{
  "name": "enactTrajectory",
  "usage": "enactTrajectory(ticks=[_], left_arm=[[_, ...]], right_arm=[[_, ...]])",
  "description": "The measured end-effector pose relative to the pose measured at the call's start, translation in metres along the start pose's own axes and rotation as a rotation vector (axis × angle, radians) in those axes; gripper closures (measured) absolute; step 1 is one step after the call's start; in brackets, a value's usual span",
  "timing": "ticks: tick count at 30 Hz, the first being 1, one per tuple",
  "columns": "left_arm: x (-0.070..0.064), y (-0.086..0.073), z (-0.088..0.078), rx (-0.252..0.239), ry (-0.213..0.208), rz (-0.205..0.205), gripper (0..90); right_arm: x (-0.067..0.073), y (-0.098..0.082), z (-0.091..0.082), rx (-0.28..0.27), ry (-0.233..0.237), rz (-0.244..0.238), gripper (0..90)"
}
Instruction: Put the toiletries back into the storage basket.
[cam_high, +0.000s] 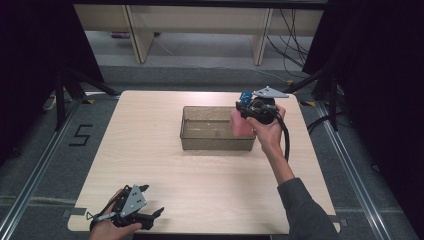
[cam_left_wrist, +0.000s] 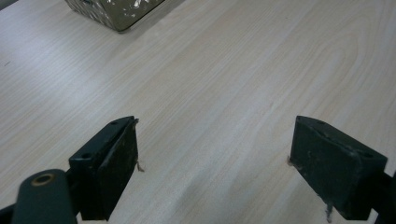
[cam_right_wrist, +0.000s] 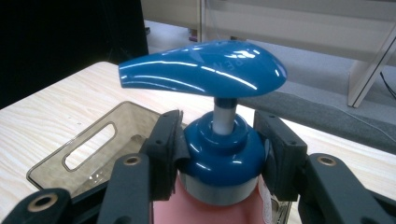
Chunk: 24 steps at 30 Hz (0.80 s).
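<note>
A pink pump bottle (cam_high: 240, 124) with a blue pump head (cam_right_wrist: 205, 70) hangs over the right end of a clear brownish bin (cam_high: 192, 140) in the middle of the table. My right gripper (cam_high: 248, 110) is shut on the bottle's blue collar (cam_right_wrist: 219, 154), one black pad (cam_right_wrist: 169, 144) on each side of it. The bin's handle cutout (cam_right_wrist: 88, 145) lies below the bottle in the right gripper view. My left gripper (cam_high: 150, 202) rests at the table's near left corner, jaws wide open over bare wood, with nothing between the pads (cam_left_wrist: 119, 163).
The light wooden table (cam_high: 150, 150) has bare wood all round the bin. A corner of the bin (cam_left_wrist: 114, 11) shows far ahead of the left gripper. Beyond the table stand pale furniture legs (cam_high: 137, 35) and loose cables (cam_high: 290, 45) on the floor.
</note>
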<state>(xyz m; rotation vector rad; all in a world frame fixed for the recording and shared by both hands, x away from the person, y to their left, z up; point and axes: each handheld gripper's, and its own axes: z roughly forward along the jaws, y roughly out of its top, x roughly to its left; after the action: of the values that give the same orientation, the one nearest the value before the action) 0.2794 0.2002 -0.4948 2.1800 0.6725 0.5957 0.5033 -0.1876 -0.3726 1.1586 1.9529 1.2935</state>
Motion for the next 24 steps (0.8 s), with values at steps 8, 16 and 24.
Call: enactTrajectory(ticks=[8,16,24], left_arm=[[0.0,0.0,0.0,-0.011,-0.001,-0.016,14.8],[0.001,0.0,-0.001,0.009,0.006,0.007,14.8],[0.001,0.0,0.0,-0.007,0.002,-0.008,14.8]], right_arm=[[-0.004,-0.008,0.006,0.005,-0.011,0.004,53.8],[-0.006,-0.014,0.011,0.009,0.002,0.018,53.8],[-0.01,-0.023,0.015,0.032,-0.009,0.034,53.8]])
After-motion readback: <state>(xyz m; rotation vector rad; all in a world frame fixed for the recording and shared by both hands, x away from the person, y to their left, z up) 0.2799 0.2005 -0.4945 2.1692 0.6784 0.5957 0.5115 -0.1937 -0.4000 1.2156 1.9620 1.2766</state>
